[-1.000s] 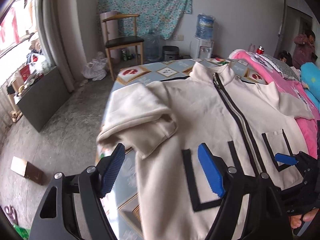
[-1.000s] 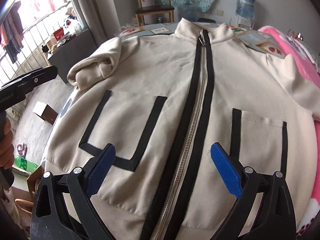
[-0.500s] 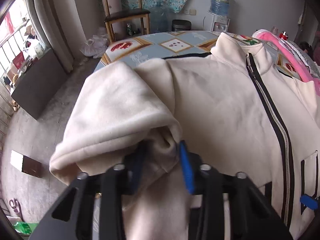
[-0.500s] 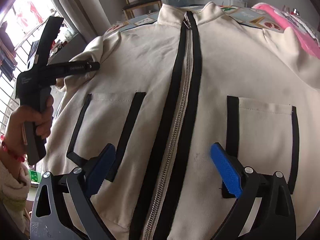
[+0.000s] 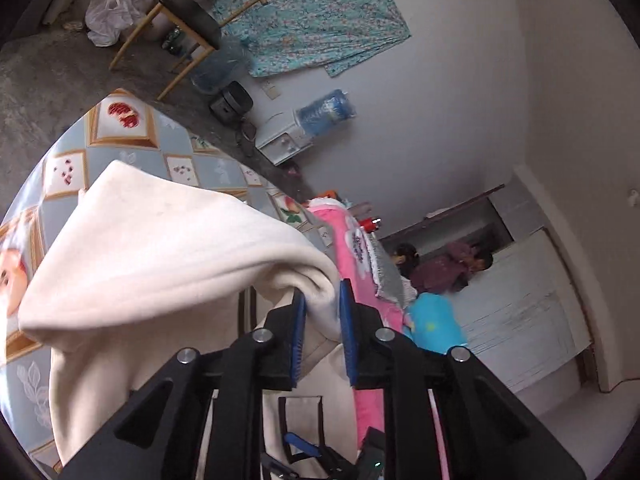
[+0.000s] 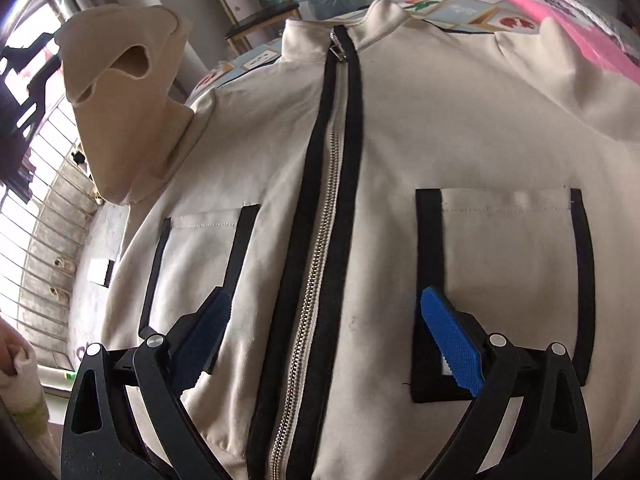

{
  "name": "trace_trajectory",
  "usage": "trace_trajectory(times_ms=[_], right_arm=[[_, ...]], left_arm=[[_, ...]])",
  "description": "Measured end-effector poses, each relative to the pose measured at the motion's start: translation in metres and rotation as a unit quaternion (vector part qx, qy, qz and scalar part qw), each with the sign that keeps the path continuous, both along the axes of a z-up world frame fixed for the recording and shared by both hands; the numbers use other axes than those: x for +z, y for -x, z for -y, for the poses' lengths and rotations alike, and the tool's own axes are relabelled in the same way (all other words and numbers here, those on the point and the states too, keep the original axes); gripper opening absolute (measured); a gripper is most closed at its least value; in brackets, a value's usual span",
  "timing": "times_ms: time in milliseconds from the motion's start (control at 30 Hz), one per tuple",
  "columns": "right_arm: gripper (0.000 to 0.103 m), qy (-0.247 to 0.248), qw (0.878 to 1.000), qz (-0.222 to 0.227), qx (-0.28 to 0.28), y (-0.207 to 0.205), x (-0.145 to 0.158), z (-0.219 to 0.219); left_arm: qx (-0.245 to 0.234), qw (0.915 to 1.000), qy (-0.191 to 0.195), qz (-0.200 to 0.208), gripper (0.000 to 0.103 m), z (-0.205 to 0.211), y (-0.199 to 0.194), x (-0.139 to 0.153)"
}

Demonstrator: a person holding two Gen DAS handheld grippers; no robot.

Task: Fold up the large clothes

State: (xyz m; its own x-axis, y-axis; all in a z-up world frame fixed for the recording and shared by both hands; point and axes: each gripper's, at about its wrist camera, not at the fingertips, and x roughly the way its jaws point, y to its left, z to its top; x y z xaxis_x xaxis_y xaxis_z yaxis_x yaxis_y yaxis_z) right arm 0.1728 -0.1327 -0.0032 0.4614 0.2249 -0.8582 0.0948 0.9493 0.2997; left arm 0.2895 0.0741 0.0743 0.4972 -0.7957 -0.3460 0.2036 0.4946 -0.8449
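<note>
Our left claw [image 5: 322, 312], rolled sideways, pinches the jacket's sleeve [image 5: 168, 256] aloft; our right claw [image 6: 324, 334] hovers open above the jacket [image 6: 400, 128].

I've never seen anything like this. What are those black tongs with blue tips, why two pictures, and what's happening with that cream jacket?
No robot here: a person holds a hand-operated gripper in each hand, each with a camera looking along its fingers. One picture is from the left gripper, pinched shut on the jacket's sleeve and lifting it. The other is from the right gripper, open and empty above the jacket, which lies zipped, front up, on a patterned tablecloth. A pink blanket lies beside it.
</note>
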Motion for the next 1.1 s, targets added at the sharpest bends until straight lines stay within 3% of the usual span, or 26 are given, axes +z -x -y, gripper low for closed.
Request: trace_trajectory(times_ms=[67,167,300,467,533,567,633,700,767,867,900,967,1000,1033,1100], right_arm=[[0.093,-0.010,1.000,0.001,-0.004,0.002,0.000,0.005],[0.093,-0.023,1.000,0.001,-0.009,0.006,0.002,0.012],[0.092,-0.040,0.999,0.011,-0.007,0.007,0.011,0.018],[0.091,-0.070,0.996,0.028,0.038,-0.006,0.029,0.002],[0.091,-0.100,0.992,0.030,0.071,-0.018,0.035,-0.014],[0.091,-0.124,0.988,0.030,0.090,-0.026,0.036,-0.025],[0.091,-0.159,0.980,0.023,0.114,-0.040,0.037,-0.045],[0.091,-0.181,0.976,0.014,0.124,-0.055,0.033,-0.067],[0.091,-0.201,0.972,0.001,0.122,-0.075,0.024,-0.086],[0.078,-0.194,0.974,-0.011,0.115,-0.095,0.011,-0.108],[0.069,-0.178,0.977,-0.013,0.120,-0.101,0.006,-0.118],[0.041,-0.137,0.982,-0.022,0.127,-0.103,-0.003,-0.129],[0.015,-0.107,0.985,-0.030,0.134,-0.106,-0.008,-0.134],[0.010,-0.088,0.986,-0.030,0.140,-0.106,-0.008,-0.135],[0.008,-0.041,0.988,-0.004,0.149,-0.105,0.010,-0.132]], left_arm=[[0.004,0.9987,-0.047,-0.020,0.022,0.006,0.008,-0.018],[0.008,0.9898,-0.124,-0.071,0.030,0.010,0.024,-0.060],[0.012,0.9857,-0.123,-0.114,0.033,-0.004,0.050,-0.096],[0.054,0.9877,-0.123,-0.081,0.038,-0.031,0.074,-0.085],[0.076,0.9838,-0.151,-0.059,0.039,-0.039,0.078,-0.078],[0.091,0.9770,-0.186,-0.052,0.039,-0.040,0.079,-0.075],[0.118,0.9527,-0.274,-0.057,0.039,-0.038,0.077,-0.078],[0.132,0.9305,-0.335,-0.068,0.039,-0.037,0.076,-0.088],[0.140,0.9188,-0.362,-0.071,0.039,-0.037,0.077,-0.097],[0.143,0.9122,-0.378,-0.068,0.039,-0.037,0.078,-0.105],[0.143,0.9115,-0.379,-0.069,0.039,-0.037,0.079,-0.108],[0.141,0.9131,-0.376,-0.071,0.039,-0.040,0.081,-0.110],[0.141,0.9129,-0.376,-0.074,0.039,-0.040,0.080,-0.112],[0.139,0.9127,-0.377,-0.075,0.039,-0.040,0.080,-0.113],[0.137,0.9103,-0.383,-0.075,0.039,-0.037,0.079,-0.113]])
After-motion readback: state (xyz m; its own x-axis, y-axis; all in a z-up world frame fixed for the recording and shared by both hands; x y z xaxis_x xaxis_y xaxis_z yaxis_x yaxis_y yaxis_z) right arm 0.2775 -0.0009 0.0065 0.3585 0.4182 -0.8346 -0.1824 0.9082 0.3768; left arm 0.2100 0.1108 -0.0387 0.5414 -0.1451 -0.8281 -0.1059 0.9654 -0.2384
